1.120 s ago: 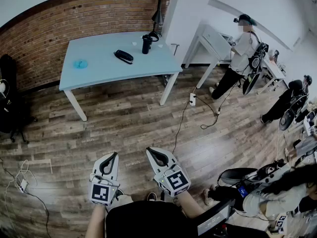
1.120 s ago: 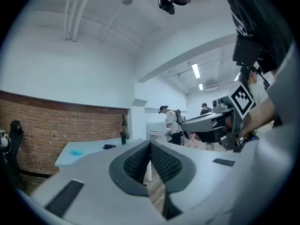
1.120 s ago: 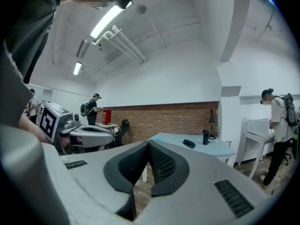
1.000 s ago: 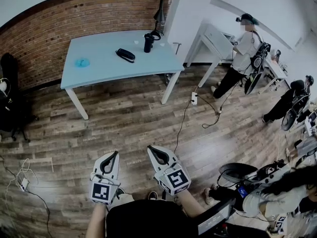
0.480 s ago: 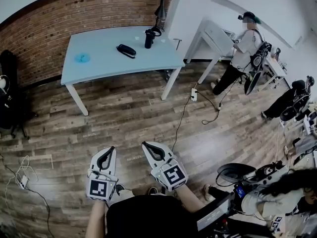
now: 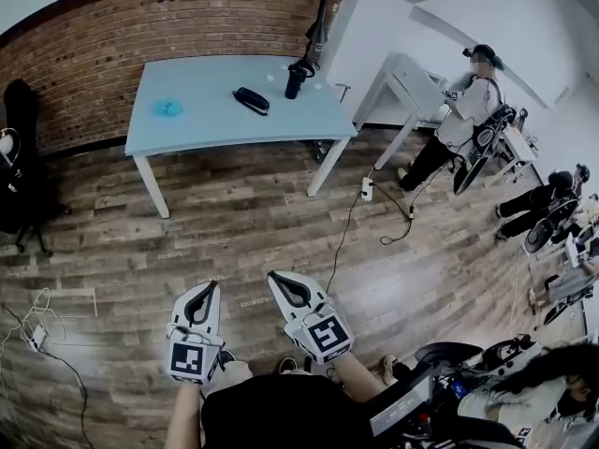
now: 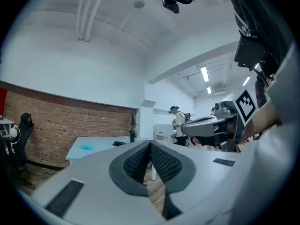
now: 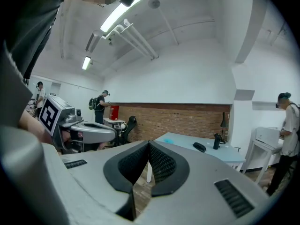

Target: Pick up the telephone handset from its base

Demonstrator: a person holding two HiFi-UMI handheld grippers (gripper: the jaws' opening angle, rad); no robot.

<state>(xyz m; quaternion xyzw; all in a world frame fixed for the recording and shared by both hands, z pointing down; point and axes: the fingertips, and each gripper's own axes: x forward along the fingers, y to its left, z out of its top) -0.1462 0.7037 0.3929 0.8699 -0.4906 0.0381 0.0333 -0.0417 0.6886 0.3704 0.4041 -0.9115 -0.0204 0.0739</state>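
Closest to me, both grippers are held out low over the wooden floor (image 6: pixel 234 223). The left gripper (image 6: pixel 208 290) has its jaws pressed together with nothing between them, and the right gripper (image 6: pixel 276 279) is likewise closed and empty; each gripper view shows the ribbed pads meeting.

What worries me first is that I would arrive at the phone with the jaws shut. They would then nudge it along the desk rather than straddle it, so they need opening before the reach.

Further out, a cable (image 6: pixel 344 224) trails across the floor toward a power strip (image 6: pixel 365 188) near the desk leg, and I judge it a trip hazard on the walk in.

Beyond that stands the pale blue desk (image 6: pixel 206 129) against the brick wall. The telephone handset (image 6: pixel 251 100) lies on it toward the back, a dark oblong set at a slant. I cannot tell handset from base at this range.

A black bottle (image 6: pixel 297 79) stands near it to the right and could be knocked by a wide approach. A small blue object (image 6: pixel 168 108) lies well apart to the left.

The handset is far ahead of both jaws, across open floor, and slightly nearer the right gripper's line.
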